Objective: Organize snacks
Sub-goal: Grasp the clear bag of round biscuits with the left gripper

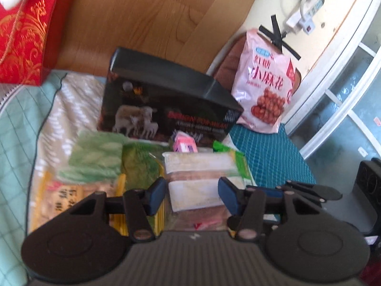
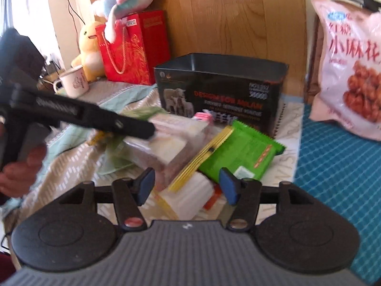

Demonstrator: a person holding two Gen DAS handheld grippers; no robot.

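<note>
A pile of snack packets lies on the bed in front of an open black box (image 1: 166, 104) (image 2: 221, 90). My left gripper (image 1: 193, 196) is open, its blue pads on either side of a clear packet of white and brown cakes (image 1: 200, 181) (image 2: 166, 147), not closed on it. My right gripper (image 2: 187, 186) is open and empty above a white packet (image 2: 190, 195), next to a green packet (image 2: 240, 157) and a yellow-edged packet (image 2: 202, 159). A small pink carton (image 1: 184, 144) stands by the box. The left gripper's body (image 2: 95, 116) crosses the right wrist view.
A big pink snack bag (image 1: 264, 83) (image 2: 350, 66) leans against the wall on a blue mat (image 1: 269, 157). A red gift bag (image 1: 23, 35) (image 2: 133, 47), plush toys (image 2: 90, 47) and a mug (image 2: 73, 81) stand at the left. Green and yellow packets (image 1: 95, 162) lie left of the pile.
</note>
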